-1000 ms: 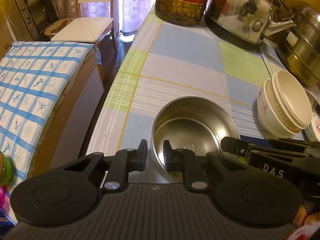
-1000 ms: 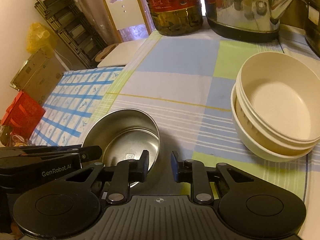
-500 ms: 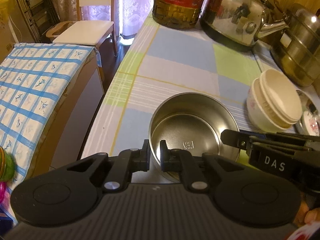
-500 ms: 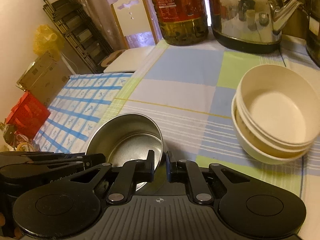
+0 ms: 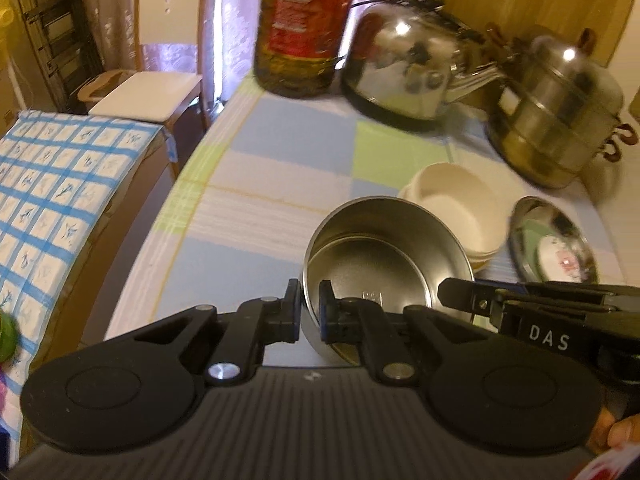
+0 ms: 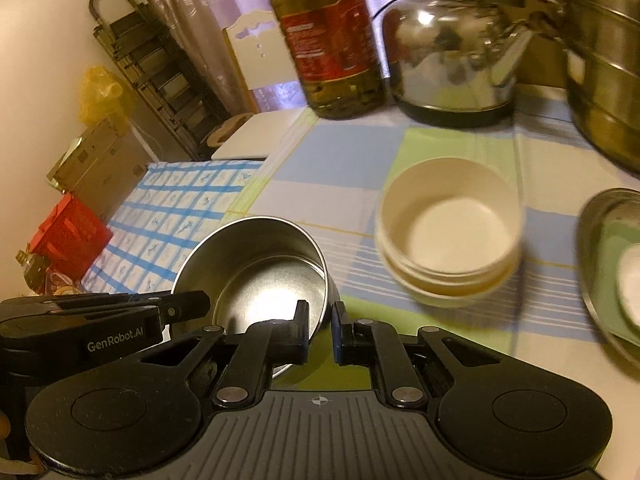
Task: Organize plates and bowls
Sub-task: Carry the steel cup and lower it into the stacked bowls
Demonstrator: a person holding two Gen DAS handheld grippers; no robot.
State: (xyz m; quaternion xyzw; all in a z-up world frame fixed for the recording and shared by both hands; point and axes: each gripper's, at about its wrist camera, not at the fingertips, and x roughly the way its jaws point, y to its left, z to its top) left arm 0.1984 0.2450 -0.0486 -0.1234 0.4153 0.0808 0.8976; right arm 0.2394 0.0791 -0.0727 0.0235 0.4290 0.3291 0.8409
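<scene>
I have the steel bowl point(image 5: 384, 264) pinched by its rim on both sides, left gripper point(image 5: 309, 314) and right gripper point(image 6: 321, 332), raised near the table's point(image 5: 280, 168) front edge, beside the cream bowls point(image 6: 450, 236).

Steel plate point(image 6: 610, 264) cut off by right edge in right wrist view. Steamer pot point(image 6: 604, 68) likewise cropped. Oil bottle point(image 5: 306, 24) top out of frame. Kettle point(image 5: 400, 68) and cream bowls point(image 6: 448, 240) motion-blurred.

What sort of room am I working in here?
Most likely a home kitchen or dining corner: a cooking-oil bottle, a steel kettle and a stacked steamer pot stand on a checked tablecloth.
</scene>
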